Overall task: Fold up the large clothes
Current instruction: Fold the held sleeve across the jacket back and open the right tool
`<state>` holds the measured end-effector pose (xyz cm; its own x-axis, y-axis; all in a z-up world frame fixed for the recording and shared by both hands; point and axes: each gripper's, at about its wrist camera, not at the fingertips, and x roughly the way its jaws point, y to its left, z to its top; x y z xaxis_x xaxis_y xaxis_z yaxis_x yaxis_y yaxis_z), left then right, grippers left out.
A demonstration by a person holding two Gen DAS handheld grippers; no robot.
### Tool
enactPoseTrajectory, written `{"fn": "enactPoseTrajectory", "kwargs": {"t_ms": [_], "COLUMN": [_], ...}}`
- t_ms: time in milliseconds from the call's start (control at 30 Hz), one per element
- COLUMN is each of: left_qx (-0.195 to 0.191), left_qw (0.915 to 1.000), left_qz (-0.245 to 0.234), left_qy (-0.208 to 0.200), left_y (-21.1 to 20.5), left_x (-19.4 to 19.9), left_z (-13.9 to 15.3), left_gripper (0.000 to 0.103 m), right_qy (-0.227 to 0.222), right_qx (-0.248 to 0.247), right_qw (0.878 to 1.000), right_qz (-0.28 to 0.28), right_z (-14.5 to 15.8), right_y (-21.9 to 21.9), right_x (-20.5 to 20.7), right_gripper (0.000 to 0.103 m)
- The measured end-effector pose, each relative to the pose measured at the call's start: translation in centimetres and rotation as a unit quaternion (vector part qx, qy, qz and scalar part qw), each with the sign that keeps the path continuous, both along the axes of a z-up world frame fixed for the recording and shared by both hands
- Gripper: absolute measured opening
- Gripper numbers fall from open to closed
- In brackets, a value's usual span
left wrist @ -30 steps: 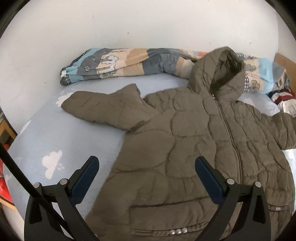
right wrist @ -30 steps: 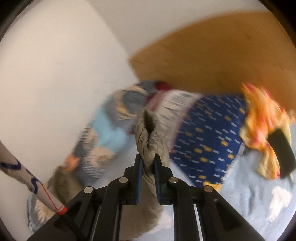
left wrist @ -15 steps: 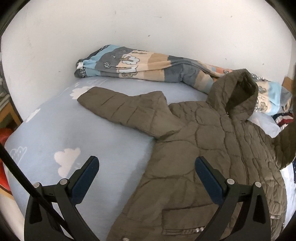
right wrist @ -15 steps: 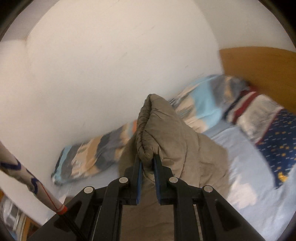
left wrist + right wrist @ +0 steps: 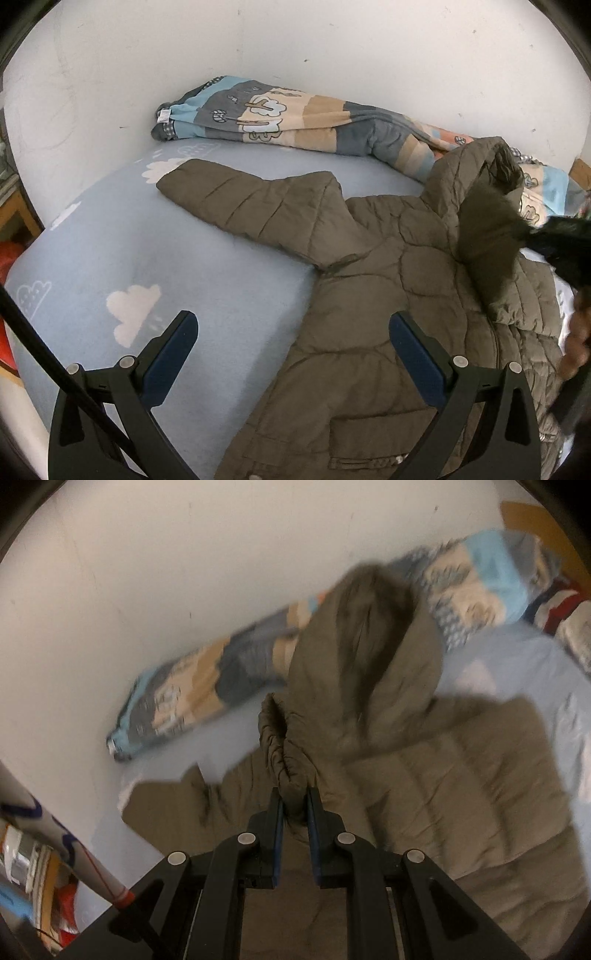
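the coat (image 5: 373,295) lies flat on the bed (image 5: 184,266), front up, hood (image 5: 476,177) near the wall. one sleeve (image 5: 251,203) sticks out to the side. the right gripper (image 5: 294,808) pinches the cuff (image 5: 282,753) of the other sleeve and holds it over the coat. the left gripper (image 5: 291,354) is above the bed edge, fingers wide apart, holding nothing. a striped blanket (image 5: 295,118) lies by the wall.
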<state>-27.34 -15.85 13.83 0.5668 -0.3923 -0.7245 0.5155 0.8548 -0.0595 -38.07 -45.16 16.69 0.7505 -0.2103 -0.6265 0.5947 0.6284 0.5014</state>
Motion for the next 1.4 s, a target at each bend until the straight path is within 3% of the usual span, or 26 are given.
{"fn": "enactPoseTrajectory", "kwargs": {"t_ms": [67,300,333,400,467,533,633,700,833,933,967,1067,1133,1200,1300,1400], "left_qx": [0.001,0.007,0.009,0.008,0.008,0.008,0.012,0.017,0.021,0.026,0.028,0.035,0.038,0.038,0.037,0.047], "left_qw": [1.0000,0.9999,0.9999,0.9999,0.9999,0.9999,0.9998,0.9997,0.9996,0.9994,0.9993,0.9989,0.9988,0.9987,0.9987,0.9976], "left_qz": [-0.001,-0.006,-0.007,-0.007,-0.006,-0.007,-0.012,-0.015,-0.017,-0.020,-0.021,-0.025,-0.028,-0.028,-0.027,-0.037], "left_qy": [0.000,0.008,0.007,0.008,0.009,0.012,0.013,0.011,0.011,0.014,0.015,0.016,0.015,0.016,0.019,0.035], "left_y": [-0.2,-1.2,-1.3,-1.3,-1.4,-1.6,-2.1,-2.4,-2.9,-3.3,-3.4,-3.8,-4.0,-4.1,-4.4,-5.5], "left_x": [0.0,-0.3,-0.4,-0.4,-0.5,-0.5,-0.7,-1.0,-1.2,-1.3,-1.3,-1.4,-1.5,-1.5,-1.4,-0.9], "left_z": [-0.1,-0.6,-0.6,-0.7,-0.8,-0.9,-1.1,-1.2,-1.5,-1.9,-2.0,-2.3,-2.4,-2.5,-2.7,-3.7], "left_gripper": [0.103,0.103,0.103,0.103,0.103,0.103,0.103,0.103,0.103,0.103,0.103,0.103,0.103,0.103,0.103,0.103], "right_qy": [0.005,0.034,0.036,0.034,0.016,0.002,0.023,0.067,0.176,0.234,0.238,0.230,0.239,0.242,0.204,0.159], "right_qx": [0.005,0.008,0.016,0.044,0.054,0.042,0.005,-0.018,-0.061,-0.042,-0.028,0.017,0.023,-0.003,-0.049,-0.048], "right_qw": [1.000,0.998,0.997,0.994,0.993,0.993,0.998,0.998,0.976,0.960,0.960,0.964,0.961,0.953,0.968,0.984], "right_qz": [0.016,0.060,0.072,0.097,0.107,0.108,0.053,-0.007,-0.117,-0.149,-0.147,-0.132,-0.140,-0.181,-0.136,-0.069], "right_z": [-1.8,-3.6,-4.0,-4.7,-4.6,-3.8,-2.9,-3.2,-5.5,-8.6,-9.6,-12.1,-11.5,-9.5,-7.0,-5.9], "right_y": [0.8,4.5,4.6,4.9,4.7,4.3,1.2,-1.7,-7.3,-9.9,-10.4,-11.3,-11.6,-10.8,-8.2,-5.2], "right_x": [1.4,4.4,4.8,5.0,3.9,2.6,-0.9,-3.3,-8.5,-10.5,-10.7,-11.1,-11.2,-11.1,-8.9,-6.0], "right_gripper": [0.012,0.017,0.021,0.043,0.051,0.052,0.052,0.053,0.053,0.053,0.059,0.062,0.062,0.061,0.061,0.061]}}
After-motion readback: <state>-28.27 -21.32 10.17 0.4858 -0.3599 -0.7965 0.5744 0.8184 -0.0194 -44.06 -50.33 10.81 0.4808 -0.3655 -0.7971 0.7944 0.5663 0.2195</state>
